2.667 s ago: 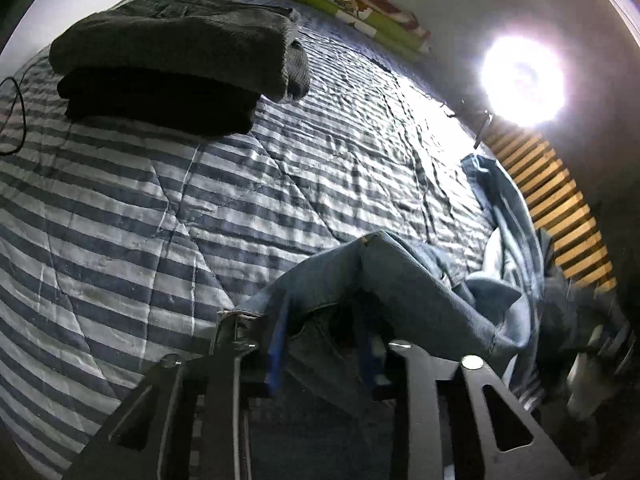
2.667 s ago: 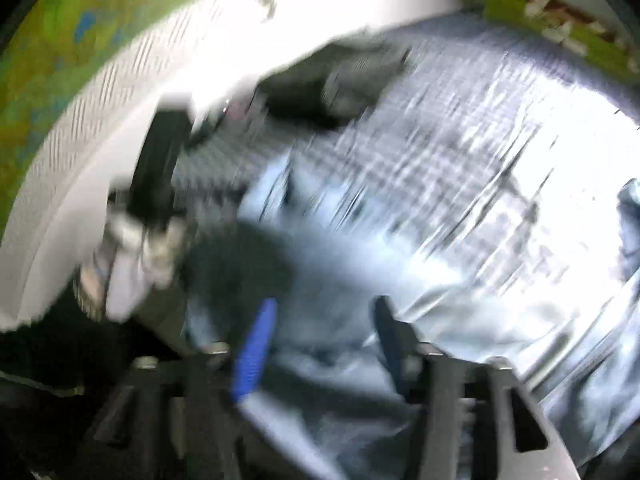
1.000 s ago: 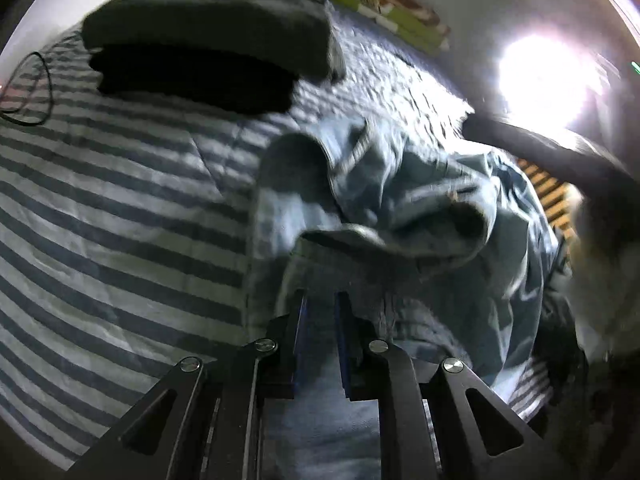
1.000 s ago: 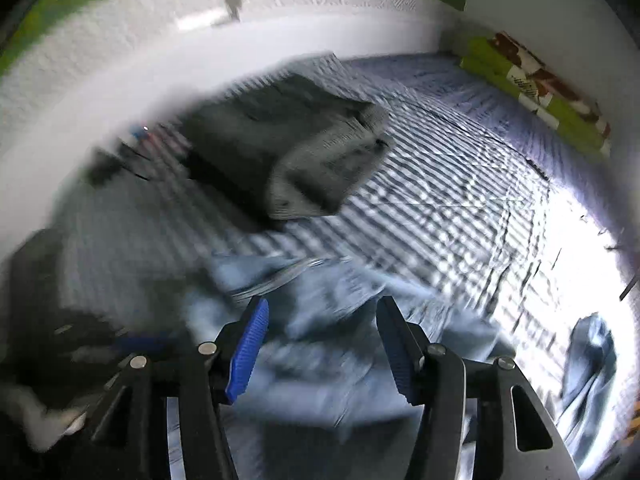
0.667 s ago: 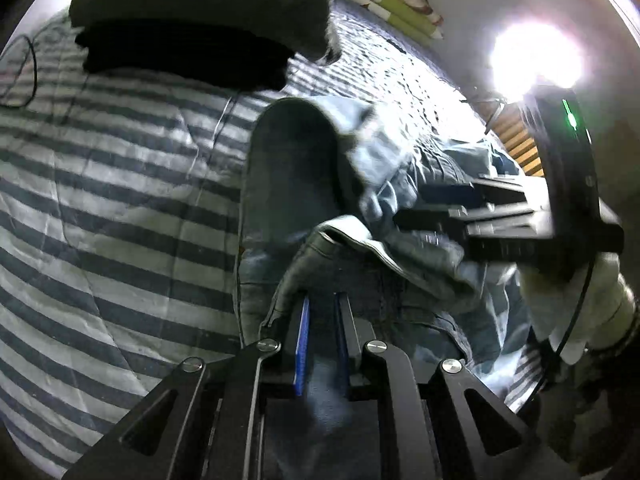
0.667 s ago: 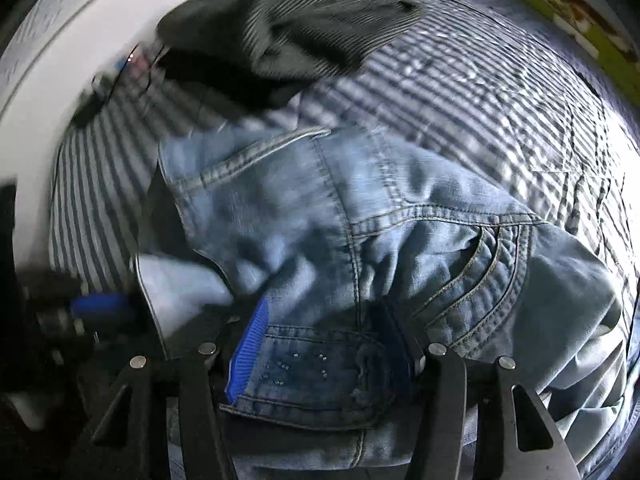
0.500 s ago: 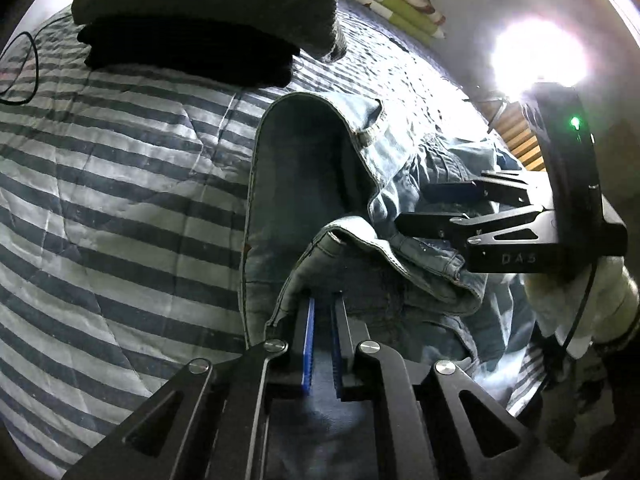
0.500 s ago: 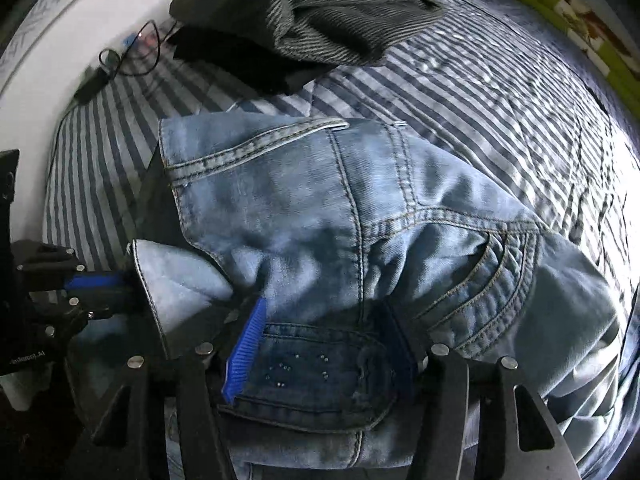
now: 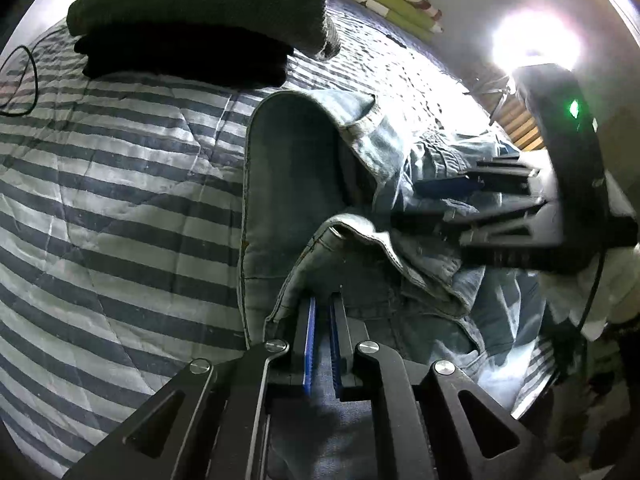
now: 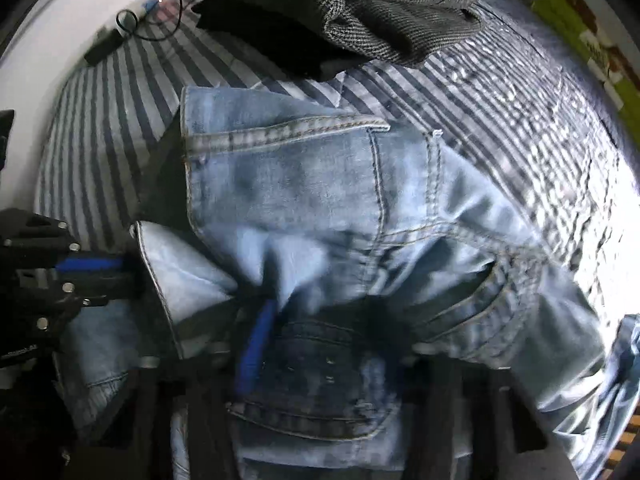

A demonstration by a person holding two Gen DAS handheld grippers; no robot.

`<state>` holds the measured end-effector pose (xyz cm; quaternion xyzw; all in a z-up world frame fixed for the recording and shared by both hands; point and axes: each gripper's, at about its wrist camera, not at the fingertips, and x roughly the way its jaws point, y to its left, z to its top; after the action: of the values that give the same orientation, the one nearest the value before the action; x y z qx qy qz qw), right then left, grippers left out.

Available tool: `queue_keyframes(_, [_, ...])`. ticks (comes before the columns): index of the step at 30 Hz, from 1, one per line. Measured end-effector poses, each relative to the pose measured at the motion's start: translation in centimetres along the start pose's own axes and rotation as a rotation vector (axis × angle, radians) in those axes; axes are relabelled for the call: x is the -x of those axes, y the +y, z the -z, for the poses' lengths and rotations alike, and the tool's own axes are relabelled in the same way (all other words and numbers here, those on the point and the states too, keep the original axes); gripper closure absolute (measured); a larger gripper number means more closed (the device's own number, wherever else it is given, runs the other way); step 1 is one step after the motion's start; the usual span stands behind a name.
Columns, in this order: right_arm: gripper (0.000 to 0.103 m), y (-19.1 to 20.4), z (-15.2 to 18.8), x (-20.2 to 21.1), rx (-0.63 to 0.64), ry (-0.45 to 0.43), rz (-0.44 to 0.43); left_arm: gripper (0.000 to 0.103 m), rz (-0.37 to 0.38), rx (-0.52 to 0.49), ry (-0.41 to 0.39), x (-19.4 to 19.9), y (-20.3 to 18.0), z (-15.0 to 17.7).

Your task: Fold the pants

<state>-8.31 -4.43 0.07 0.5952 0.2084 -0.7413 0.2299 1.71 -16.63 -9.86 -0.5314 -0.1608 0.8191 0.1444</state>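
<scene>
Striped bedding (image 9: 100,200) carries the crumpled jeans (image 10: 320,208) near stacked dark clothes (image 9: 192,24). Left tool (image 9: 322,320) is clamped on a jeans edge; right tool (image 10: 320,332) is closing around bunched denim.

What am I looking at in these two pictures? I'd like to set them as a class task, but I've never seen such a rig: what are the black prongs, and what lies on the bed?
There is no robot. A person holds a two-finger gripper in each hand, and a fisheye camera on each looks along its fingers.

Left-hand view: the left gripper is shut on an edge of the blue jeans; the right gripper shows at the right.

Right-hand view: the right gripper points down into the jeans, its jaws closing around bunched denim.

The jeans lie crumpled on a striped quilt. Behind them sits a stack of folded dark clothes, and a black cable.
</scene>
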Motion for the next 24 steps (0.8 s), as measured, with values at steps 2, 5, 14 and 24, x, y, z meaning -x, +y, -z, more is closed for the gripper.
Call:
queue_keyframes(2, [0.088,-0.2,-0.5,1.1,0.008,-0.025,0.04,0.099,-0.012,-0.011,-0.003,0.1,-0.2,0.0])
queue_keyframes(5, [0.089,-2.0,-2.3,4.6,-0.043,-0.149,0.101,0.1,-0.018,-0.015,-0.011,0.6,-0.4,-0.2])
queue_keyframes(14, [0.05,-9.3,-8.2,8.8,-0.293,-0.313,0.149,0.102,-0.013,-0.007,-0.063,3.3,0.4,-0.5])
queue_keyframes(24, [0.048,-8.2,-6.3,11.6,-0.223,-0.342,0.076,0.102,0.083,0.093,-0.027,3.5,3.3,0.8])
